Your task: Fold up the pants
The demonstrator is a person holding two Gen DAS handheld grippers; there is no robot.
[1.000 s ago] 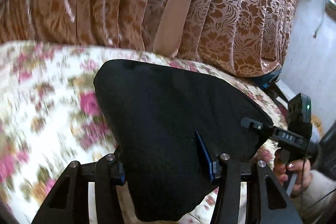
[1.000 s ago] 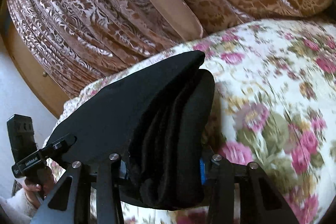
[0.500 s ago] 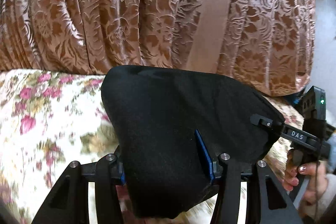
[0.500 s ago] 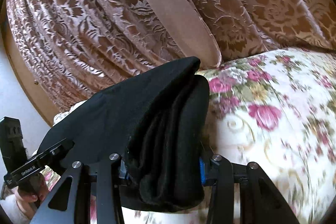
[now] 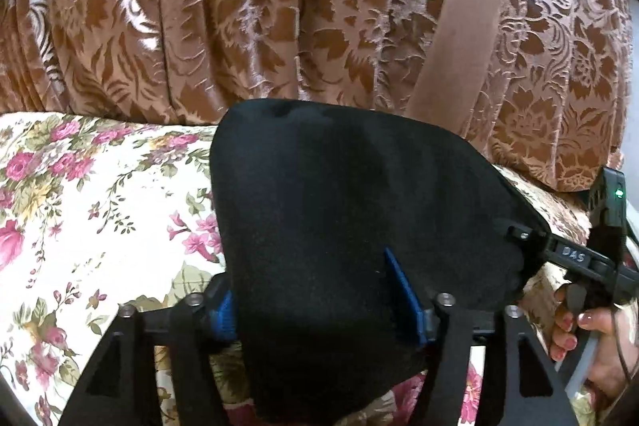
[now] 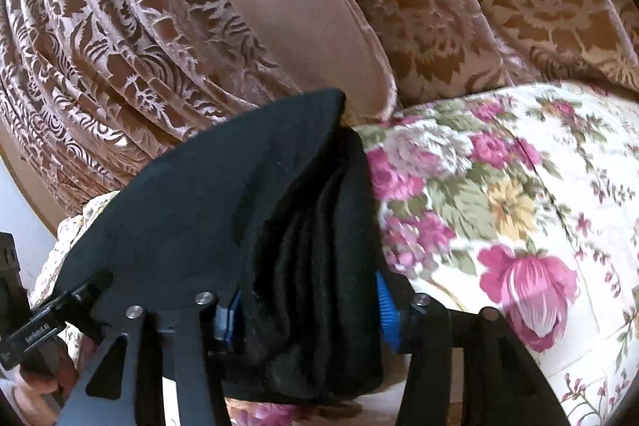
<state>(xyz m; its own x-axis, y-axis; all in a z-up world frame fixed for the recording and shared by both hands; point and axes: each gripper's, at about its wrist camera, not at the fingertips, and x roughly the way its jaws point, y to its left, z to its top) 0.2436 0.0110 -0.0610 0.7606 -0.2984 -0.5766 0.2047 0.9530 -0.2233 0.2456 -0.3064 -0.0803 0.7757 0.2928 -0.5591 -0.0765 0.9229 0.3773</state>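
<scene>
Left wrist view first: the left gripper (image 5: pixel 321 300) is clamping down on the black pants (image 5: pixel 359 218), its blue pads (image 5: pixel 403 296) partway closed and pressing into a thick bundle of cloth on both sides. The pants are spreading out ahead of the fingers as one smooth, dark slab, sitting over the floral bedspread (image 5: pixel 92 210) with the far edge reaching toward the brown patterned curtain (image 5: pixel 239 14). Over on the right, the right gripper (image 5: pixel 531 238) is biting the other end of that same bundle, and the right hand (image 5: pixel 587 342) is wrapping around its handle. A plain tan band (image 5: pixel 459 38) is running diagonally down the curtain.

Now the right wrist view: the right gripper (image 6: pixel 305 300) is likewise partway closed, squeezing the pants (image 6: pixel 247 210) between its blue pads (image 6: pixel 385 310). This side is showing what the other view is hiding: the stacked folded layers (image 6: pixel 319 242), several black edges lying one against the next on the right face of the bundle. At the near left, the left gripper (image 6: pixel 92 284) is gripping the far corner of the cloth, and part of the left hand (image 6: pixel 36 392) is showing under it. The bedspread (image 6: pixel 519 226) is filling the right side, the curtain (image 6: pixel 120 38) rising behind.
</scene>
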